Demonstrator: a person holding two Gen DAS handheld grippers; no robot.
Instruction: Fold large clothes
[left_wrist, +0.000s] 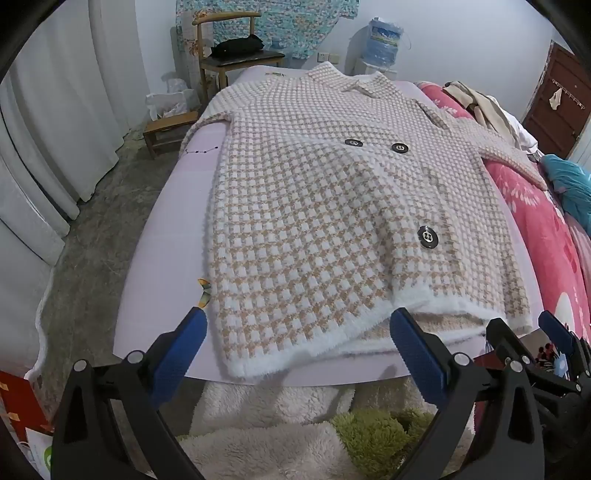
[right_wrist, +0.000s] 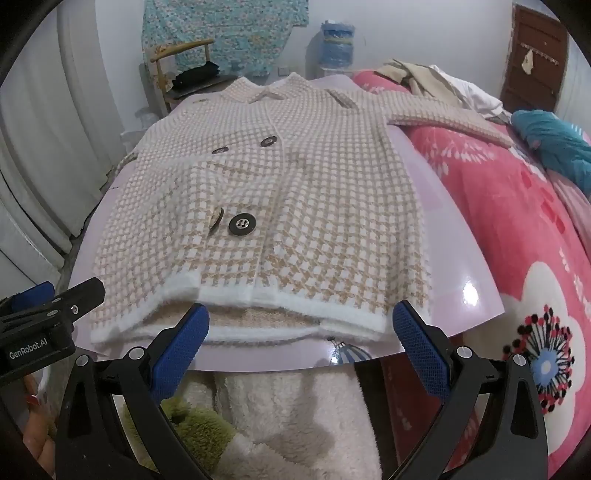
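Left wrist view shows the checked coat (left_wrist: 325, 221) spread front-up across the centre of the frame on a pale lilac board (left_wrist: 162, 280), collar toward the top, white fuzzy hem (left_wrist: 295, 350) just above the left gripper (left_wrist: 295, 347). Its jaws are spread wide and hold nothing, the hem lying between and just beyond them. Right wrist view has the right gripper (right_wrist: 301, 332) likewise spread and empty at the hem, lower centre of the frame. One sleeve (right_wrist: 454, 123) reaches out to the upper right over the pink quilt (right_wrist: 517, 229); the other drops off the board at the upper left of the left wrist view. Near the hem the front panel lies a little lifted. As I judge it, the coat is laid out but no fold is made: sleeves, sides and the lengthwise fold all remain.
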